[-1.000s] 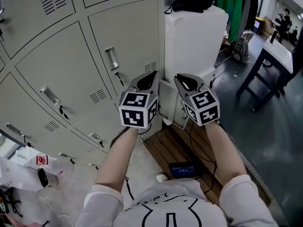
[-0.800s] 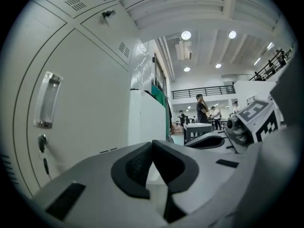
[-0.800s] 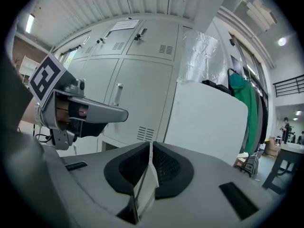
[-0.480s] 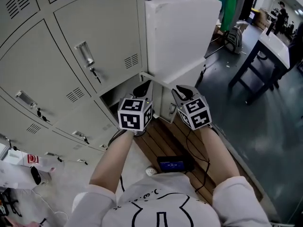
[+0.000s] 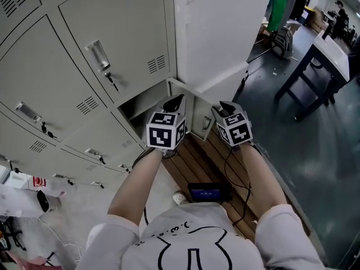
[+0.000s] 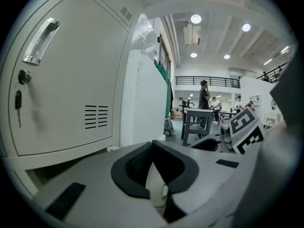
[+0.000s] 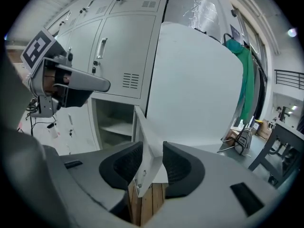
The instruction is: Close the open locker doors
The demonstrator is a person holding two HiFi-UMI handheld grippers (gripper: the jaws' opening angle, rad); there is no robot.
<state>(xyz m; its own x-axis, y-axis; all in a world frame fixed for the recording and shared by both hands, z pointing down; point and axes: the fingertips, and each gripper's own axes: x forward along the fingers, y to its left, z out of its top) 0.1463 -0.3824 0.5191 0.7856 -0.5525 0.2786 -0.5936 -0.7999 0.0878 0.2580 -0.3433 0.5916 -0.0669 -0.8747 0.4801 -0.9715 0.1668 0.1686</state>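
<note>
A low grey locker compartment (image 5: pixel 143 103) stands open, its door (image 5: pixel 194 117) swung out to the right. My right gripper (image 5: pixel 224 107) has just been opening its jaws. They are open, and the door's free edge (image 7: pixel 145 141) shows in the gap between the black pads (image 7: pixel 126 163); I cannot tell whether either pad touches it. My left gripper (image 5: pixel 173 100) is shut and empty, hovering in front of the open compartment (image 7: pixel 114 122), left of the door. In the left gripper view its pads (image 6: pixel 137 163) meet below a closed locker door (image 6: pixel 71 80).
Closed lockers with metal handles (image 5: pixel 98 55) fill the left. A tall white block (image 5: pixel 216 27) stands right of the open locker. Below lie a wooden slatted board (image 5: pixel 205 162), cables and a small dark device (image 5: pixel 208 194). A dark table (image 5: pixel 320 66) is at right.
Both grippers have sunk from in front of the upper lockers to the low open locker. The right gripper has come to the door's edge, and its jaws are wider apart.
</note>
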